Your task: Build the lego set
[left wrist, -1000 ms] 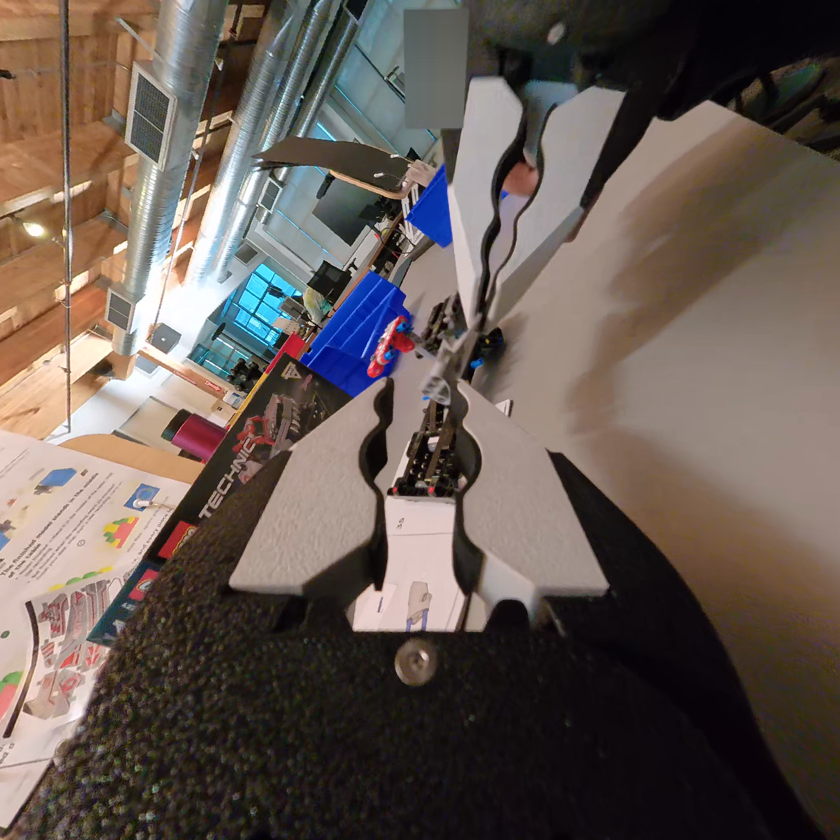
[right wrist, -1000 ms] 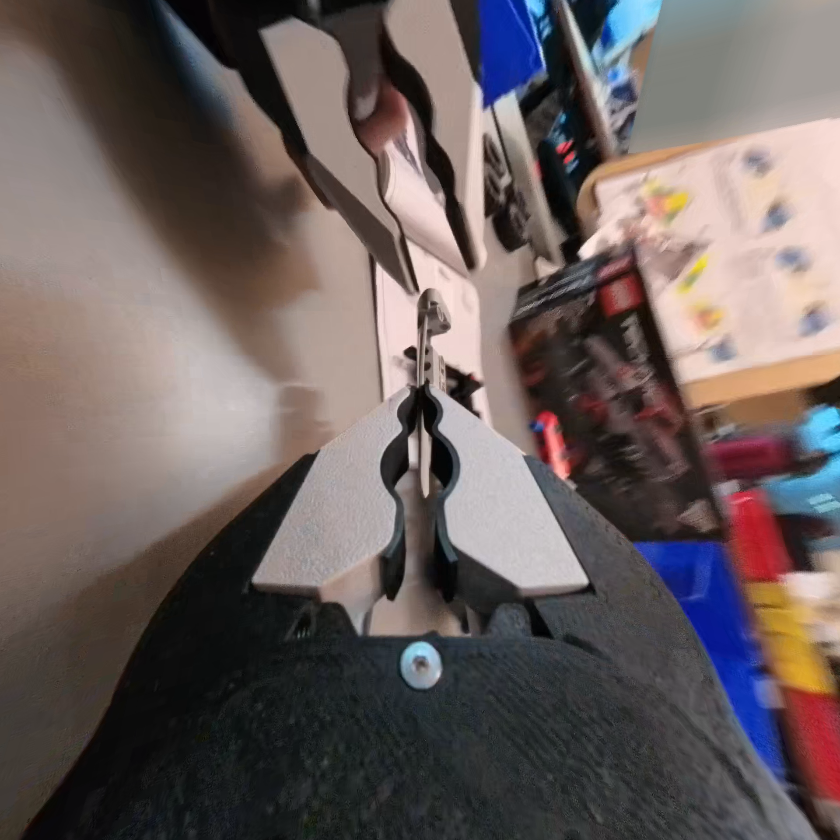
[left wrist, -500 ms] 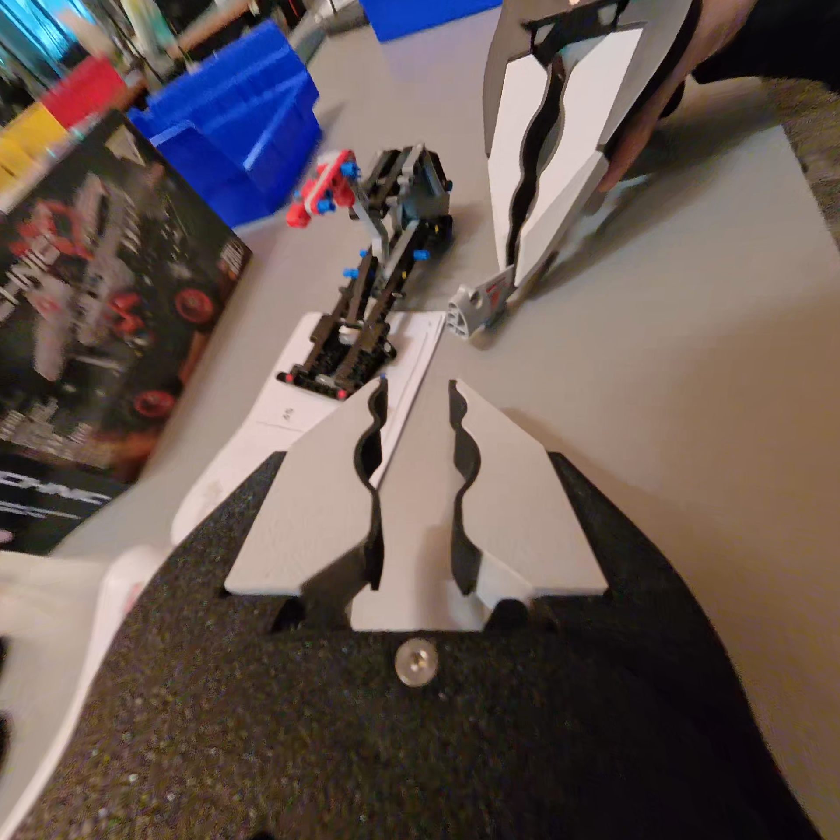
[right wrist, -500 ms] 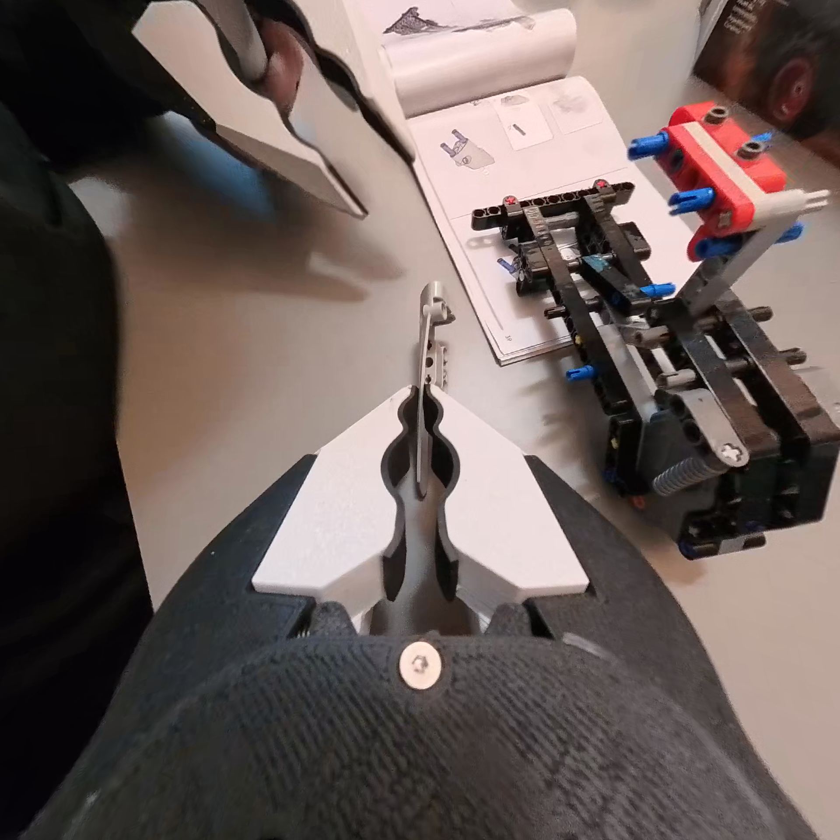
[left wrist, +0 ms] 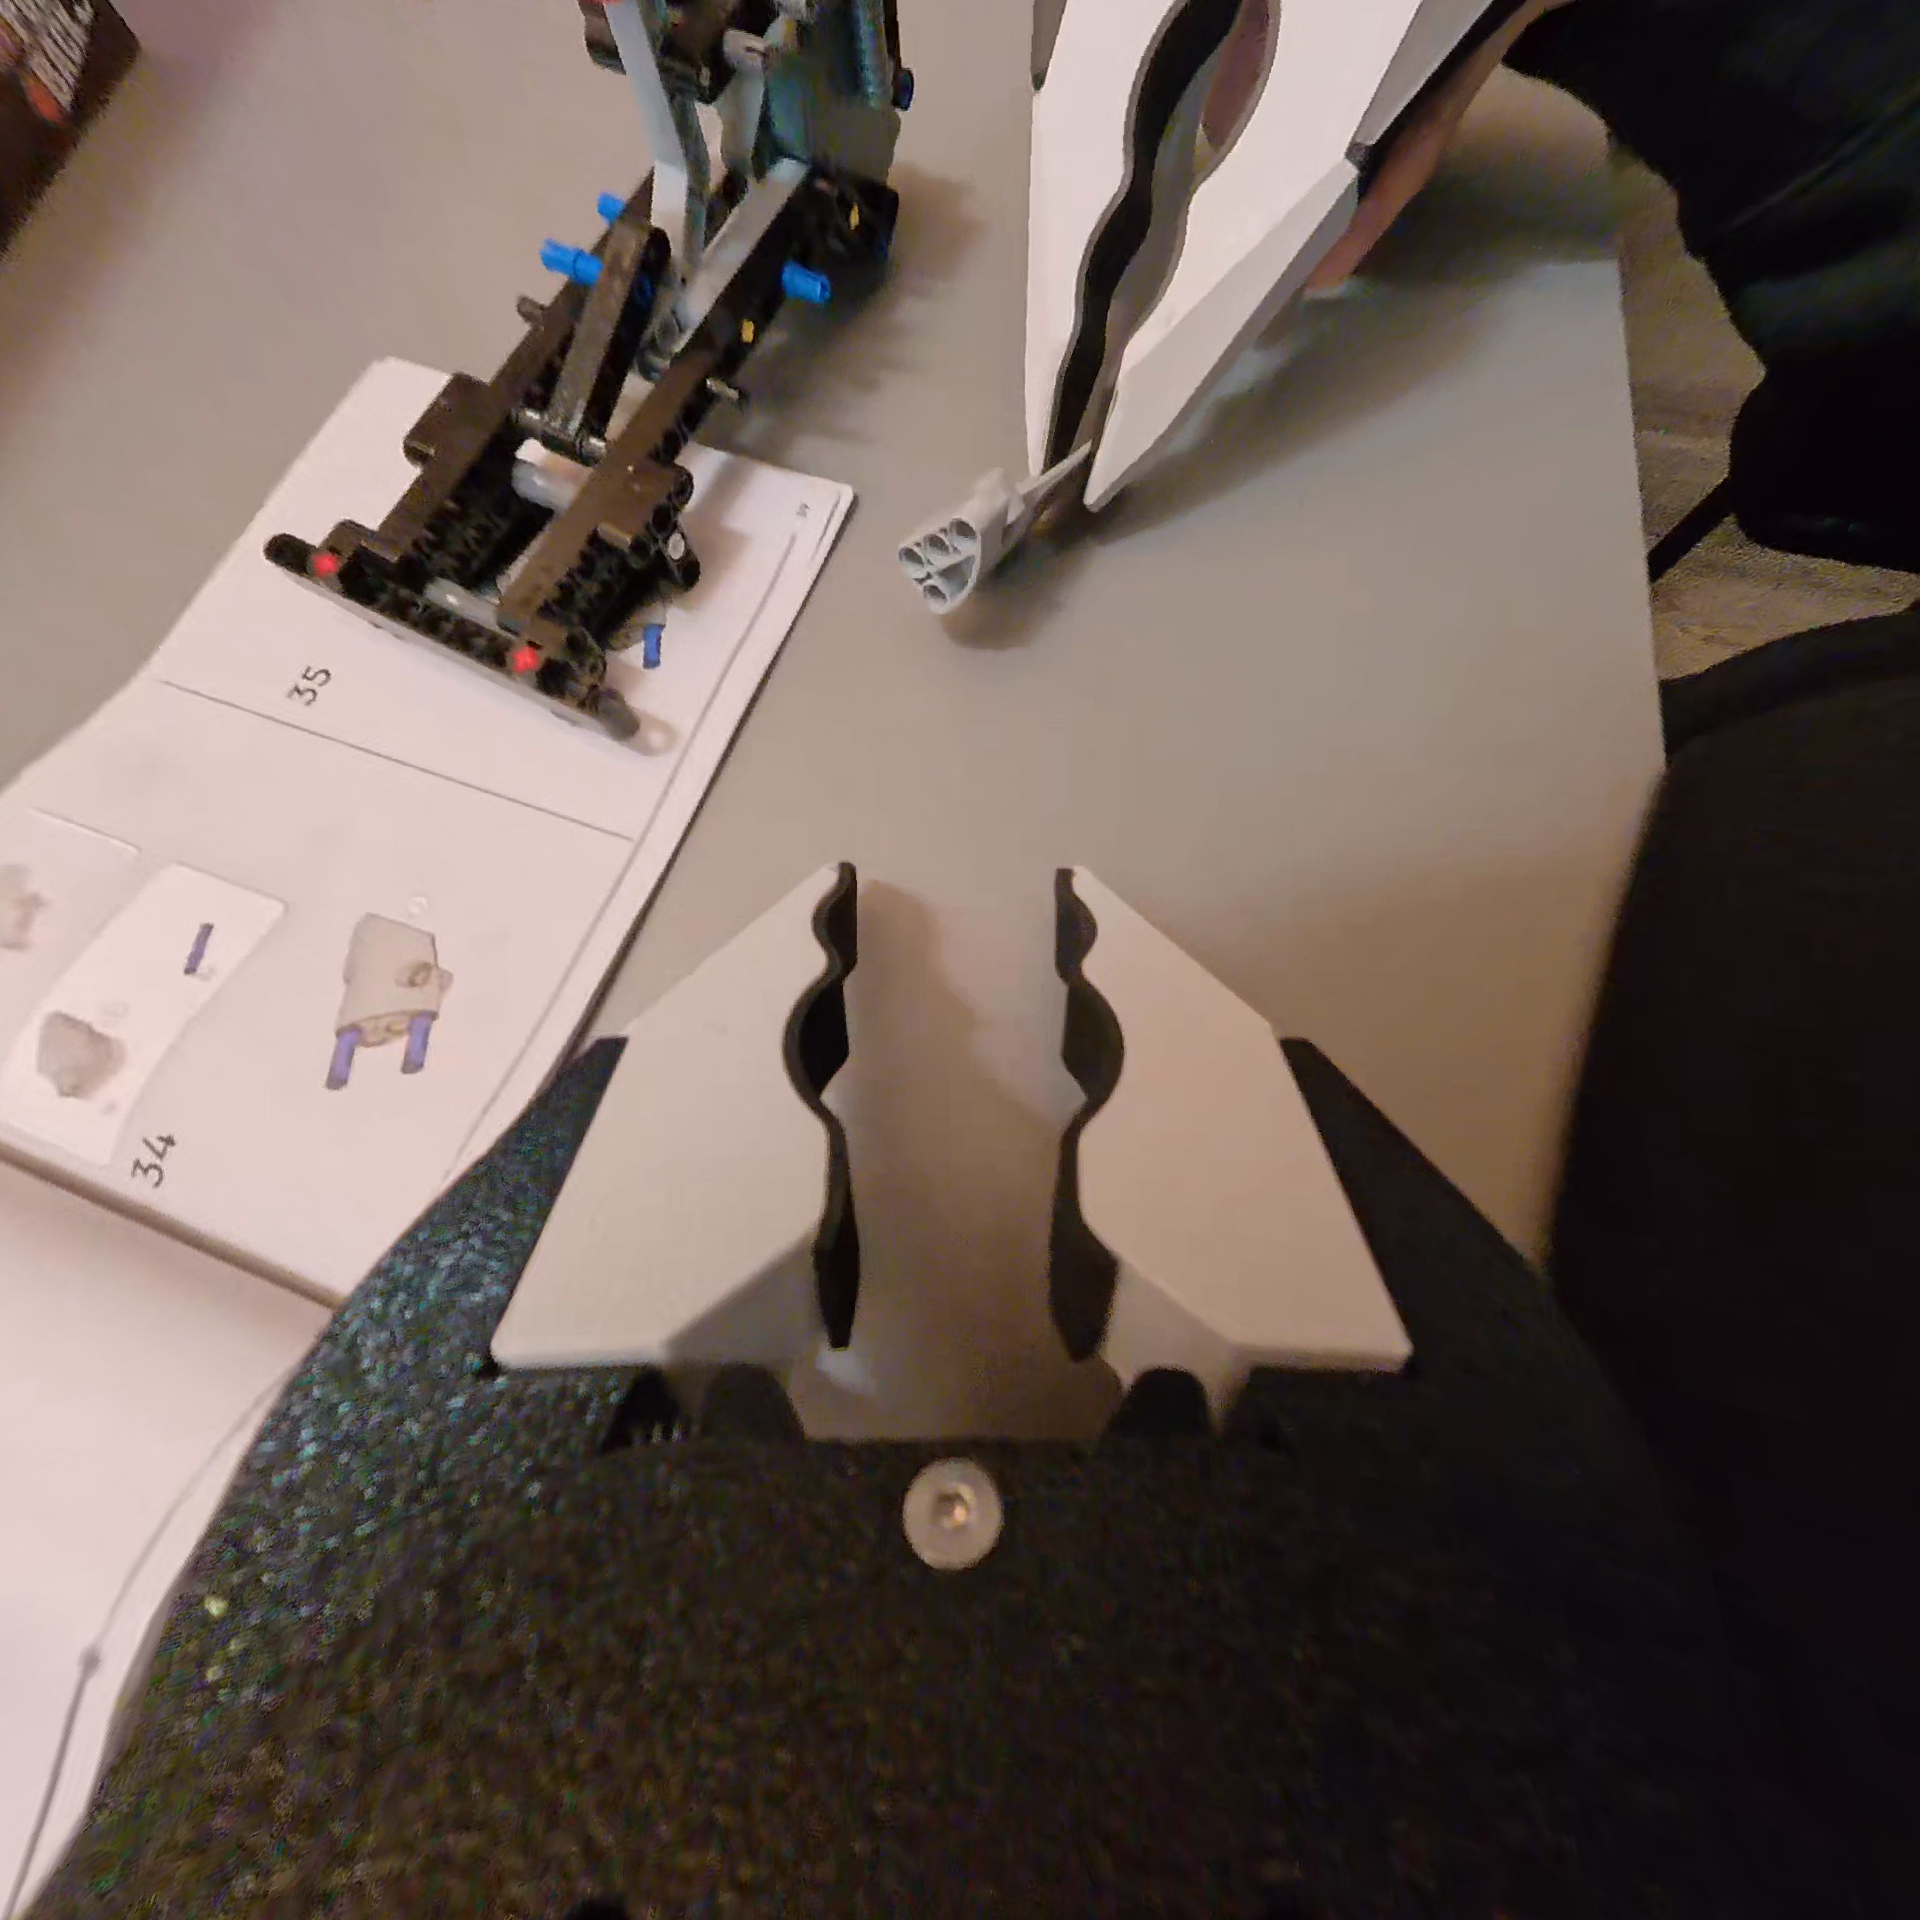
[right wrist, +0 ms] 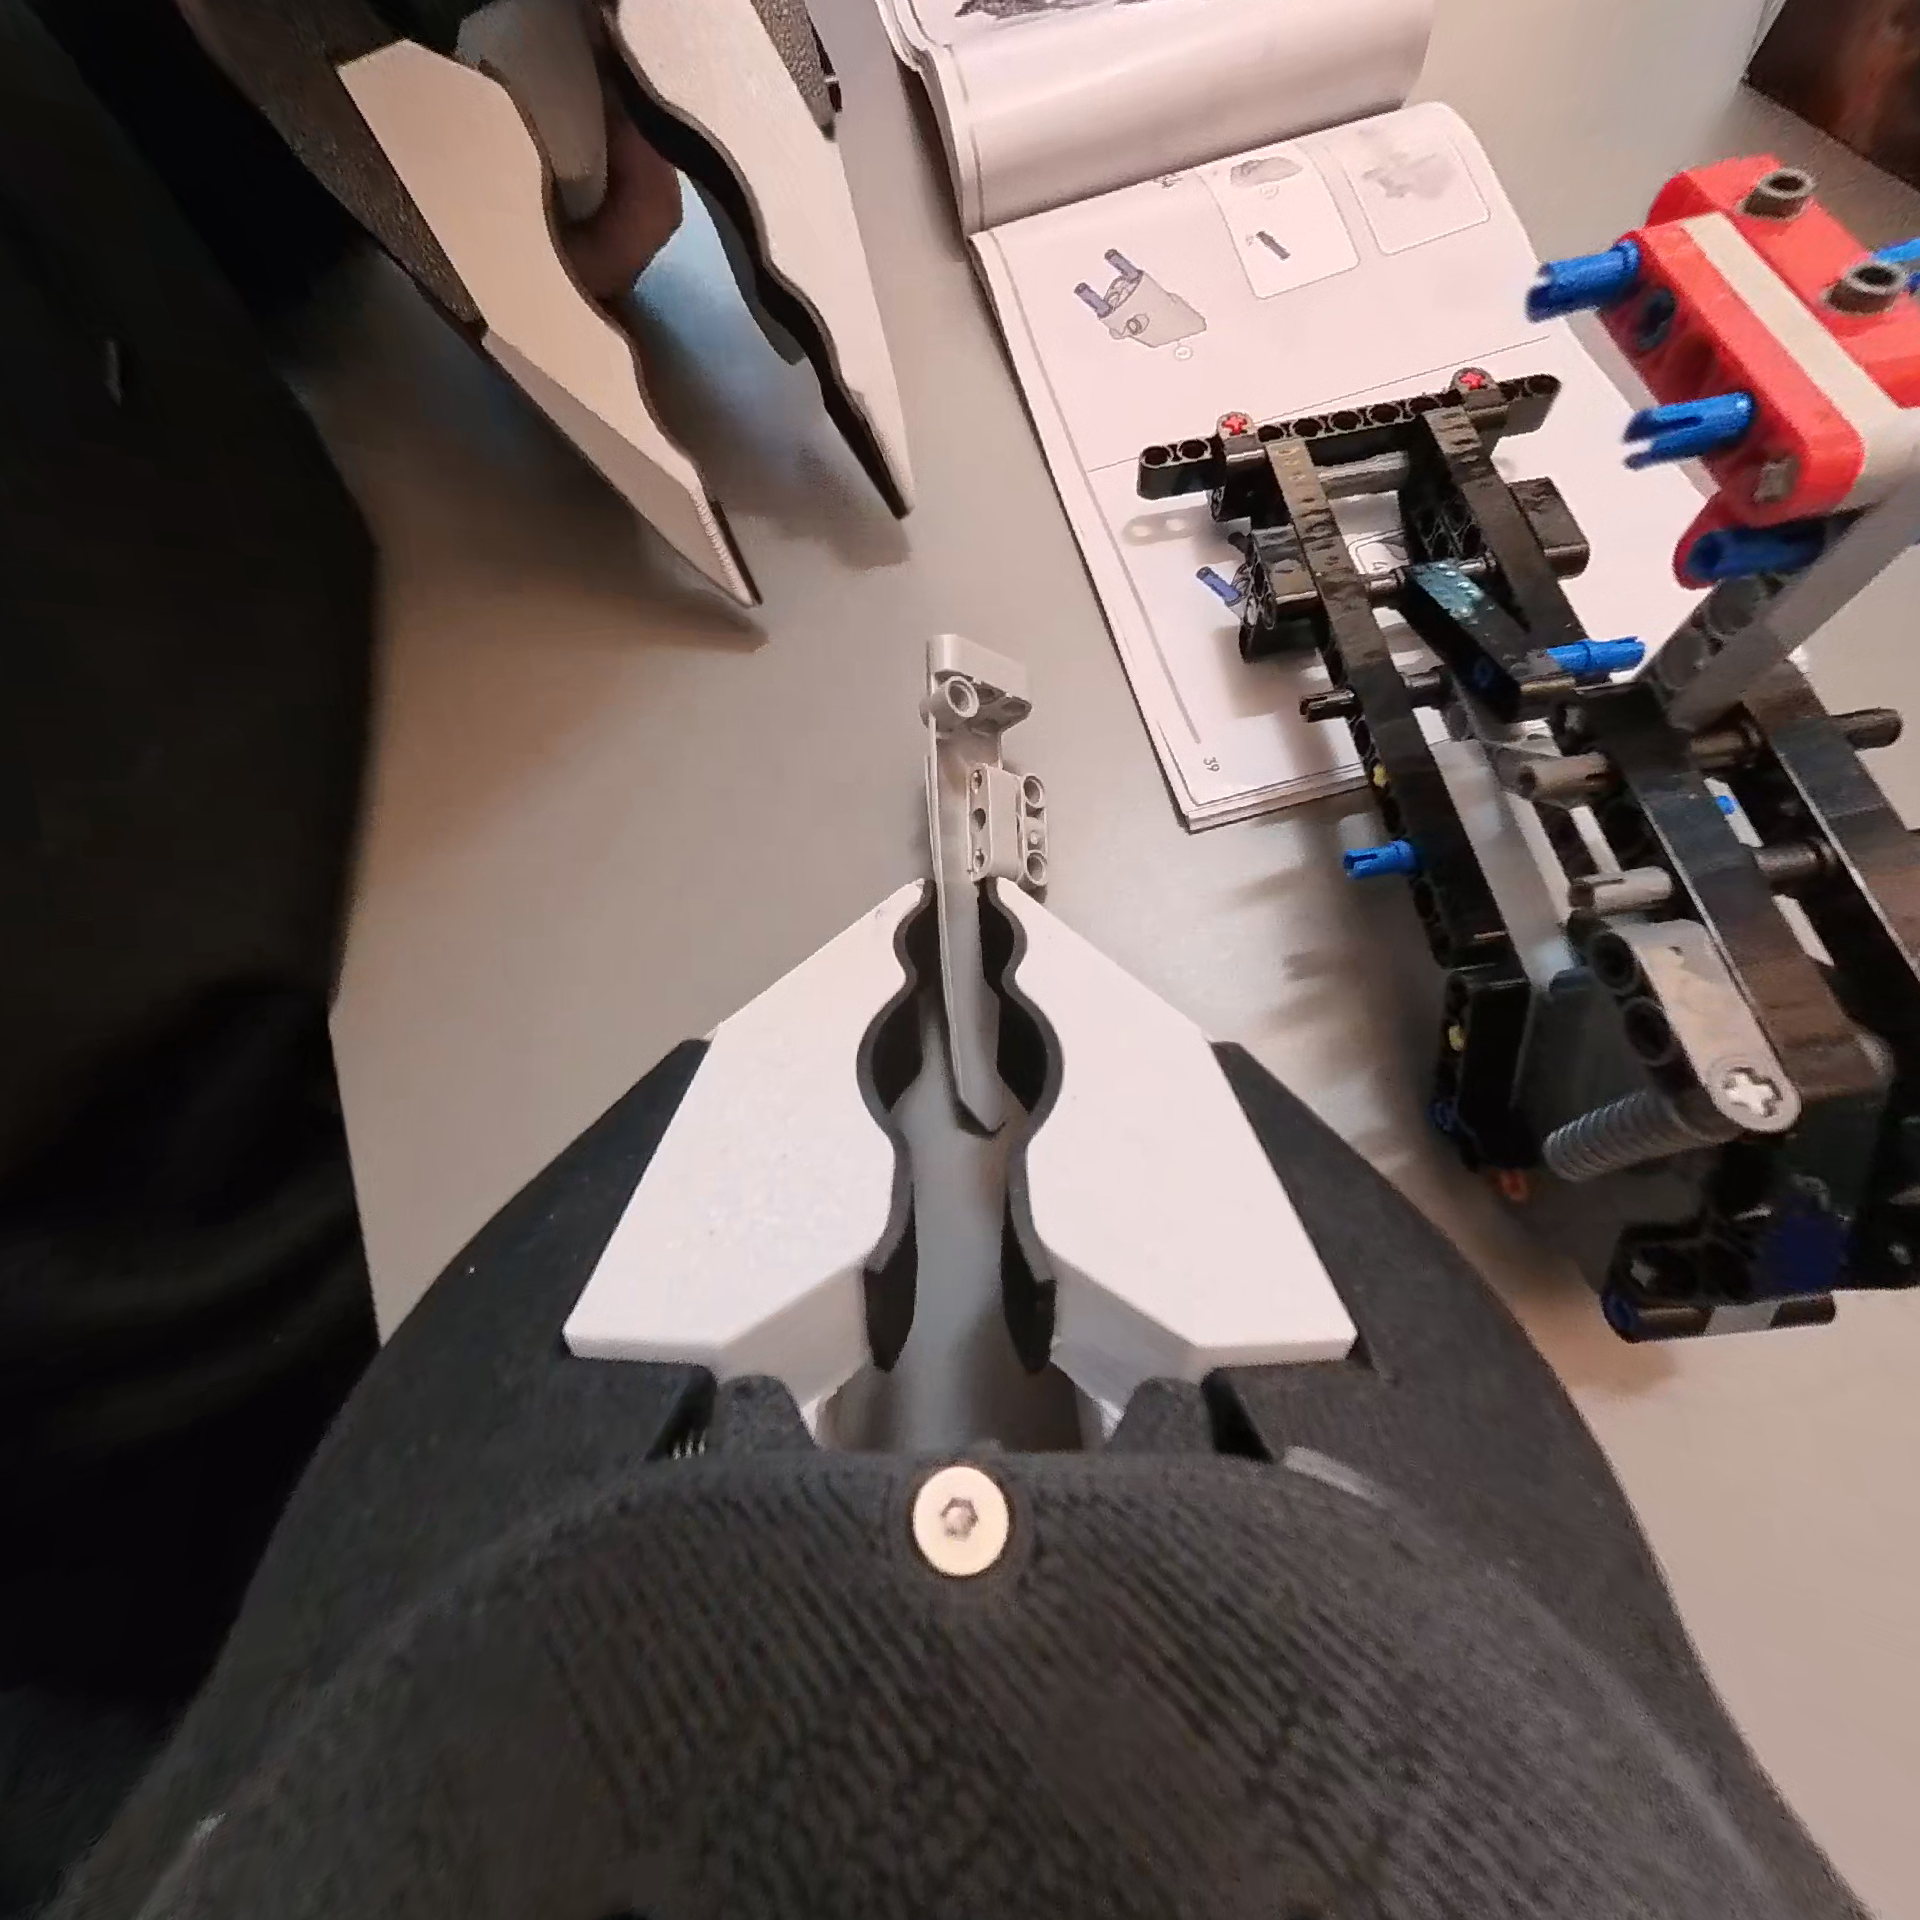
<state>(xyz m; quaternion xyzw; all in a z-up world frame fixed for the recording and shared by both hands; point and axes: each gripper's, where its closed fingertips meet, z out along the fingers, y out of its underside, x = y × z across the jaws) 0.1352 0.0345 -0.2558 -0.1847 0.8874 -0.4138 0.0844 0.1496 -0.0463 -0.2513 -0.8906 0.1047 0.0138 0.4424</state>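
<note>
Pale grey plastic, thin and flat, makes up the panel piece (right wrist: 971,831) pinched between the fingers of the right gripper (right wrist: 961,904). It sits at the centre of the right wrist view, with its pin-holed connector end pointing forward over the grey table (right wrist: 582,790). In the left wrist view the same piece shows just right of centre in the upper frame, its end low over the table, possibly touching.

The left gripper (left wrist: 954,883) is empty, its fingers parted over bare table at the frame's middle.

The partly built black chassis (right wrist: 1455,665) lies at the right of the right wrist view, one end on the open instruction booklet (right wrist: 1132,343). A red block (right wrist: 1787,343) with blue pins rises from it on a grey arm.

The panel looks light and stiff, and probably slick-faced. Clamped by its narrow blade it could likely twist or slide under a push. A hold nearer the connector would probably steady it better. The chassis seems rigid but top-heavy at its tall end, so gripping the black side beams low down looks safest.
</note>
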